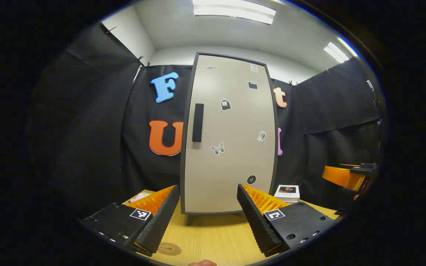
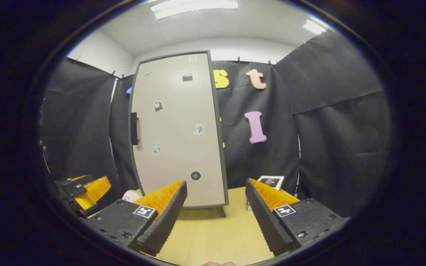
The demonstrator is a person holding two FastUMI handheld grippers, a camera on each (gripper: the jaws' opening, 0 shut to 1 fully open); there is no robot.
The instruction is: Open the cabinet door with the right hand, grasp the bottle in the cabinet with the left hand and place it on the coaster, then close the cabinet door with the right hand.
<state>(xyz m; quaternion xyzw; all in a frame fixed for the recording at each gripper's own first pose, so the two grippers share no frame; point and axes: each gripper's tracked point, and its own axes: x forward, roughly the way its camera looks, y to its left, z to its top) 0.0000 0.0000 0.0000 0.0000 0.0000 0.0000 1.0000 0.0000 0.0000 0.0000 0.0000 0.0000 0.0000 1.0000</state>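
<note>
— Cabinet door (image 1: 231,136)?
— It is being kept closed, upright on the surface (image 1: 213,236); the coaster (image 1: 169,248) is lying near.
— Left gripper (image 1: 208,218), right gripper (image 2: 216,218)?
— Fingers are being held apart, empty.

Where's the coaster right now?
In the left gripper view, the round coaster lies on the wooden table, beside the left gripper's left finger, in front of the closed cabinet.

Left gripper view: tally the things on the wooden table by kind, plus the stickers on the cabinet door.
Tall beige cabinet with black handle: 1
Small stickers on its door: 7
Round brown coaster: 1
White box with a picture on top: 1
Pink-and-green item, partly hidden: 1
Total: 11
</note>
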